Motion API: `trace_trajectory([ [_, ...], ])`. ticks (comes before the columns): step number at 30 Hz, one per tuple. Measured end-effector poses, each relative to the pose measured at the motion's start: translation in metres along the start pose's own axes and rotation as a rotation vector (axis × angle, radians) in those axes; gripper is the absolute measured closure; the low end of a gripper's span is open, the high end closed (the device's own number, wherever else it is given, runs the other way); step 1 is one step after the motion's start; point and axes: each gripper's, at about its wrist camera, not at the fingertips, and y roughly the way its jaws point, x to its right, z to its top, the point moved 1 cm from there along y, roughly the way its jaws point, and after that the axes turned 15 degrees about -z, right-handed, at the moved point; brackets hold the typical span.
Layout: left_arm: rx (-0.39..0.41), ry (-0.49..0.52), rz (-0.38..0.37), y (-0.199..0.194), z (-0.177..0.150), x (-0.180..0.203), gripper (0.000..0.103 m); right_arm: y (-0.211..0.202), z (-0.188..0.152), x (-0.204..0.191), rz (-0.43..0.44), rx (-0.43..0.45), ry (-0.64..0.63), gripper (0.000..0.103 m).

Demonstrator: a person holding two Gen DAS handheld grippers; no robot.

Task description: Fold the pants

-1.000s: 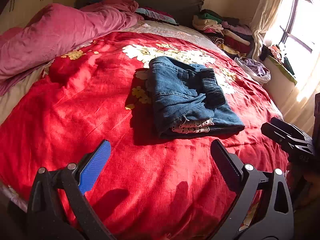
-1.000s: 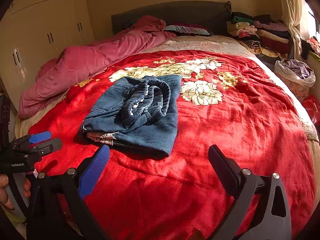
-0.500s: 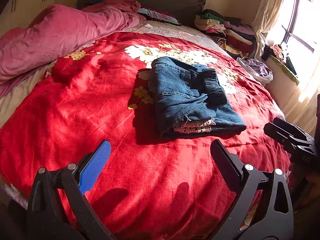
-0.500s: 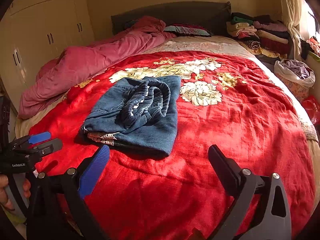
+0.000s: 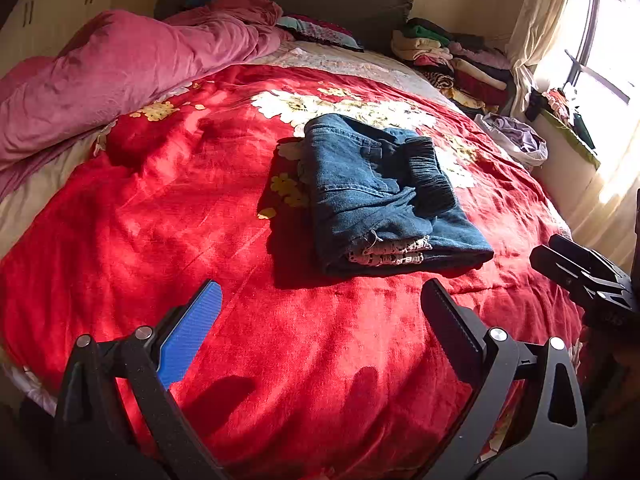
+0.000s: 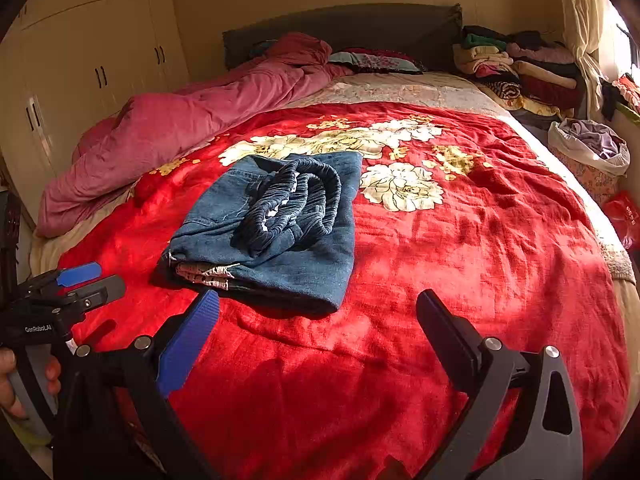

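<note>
1. The bed [image 5: 100,216] fills both views, a red floral blanket [image 6: 480,248] spread across it, with a pink duvet [image 5: 120,64] bunched along the far left side and a stack of folded clothes [image 6: 520,68] piled by the headboard corner.
2. And there are the pants [image 5: 380,196], blue denim, lying near the middle of the blanket as a compact, squarish bundle; the elastic waistband [image 6: 296,204] sits bunched on top and the pale frayed hems [image 5: 388,252] peek out at the near edge.
3. By the look of it, the folding is as good as done: the layers are stacked and nothing trails out. What might be left is only tidying that ruffled waistband, if anything.
4. The left claw [image 5: 320,320] hovers low over the blanket, short of the bundle, fingers spread wide and holding nothing.
5. The right claw [image 6: 316,332] does likewise on its side, spread wide and empty, its blue finger close to the pants' near edge in the picture; whether it touches is not clear.
6. A hand [image 6: 8,384] grips the left tool's handle at the edge of the right view, mostly cut off.
7. Hidden: the underside of the bundle and how many folds lie inside; the window glare washes out the right edge.
</note>
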Motion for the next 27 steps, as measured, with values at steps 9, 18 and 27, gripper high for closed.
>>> trace_trajectory([
  [9,0.002,0.002,0.001,-0.002,0.0,0.001,0.01,0.0,0.0,0.0,0.0,-0.001,0.0,0.005],
  [18,-0.017,0.017,0.03,-0.001,0.0,0.001,0.01,-0.001,-0.001,0.006,-0.004,-0.005,0.004,0.005],
  [27,0.008,-0.031,0.087,-0.003,0.004,-0.017,0.01,0.009,0.003,0.021,-0.062,-0.012,0.016,0.005],
])
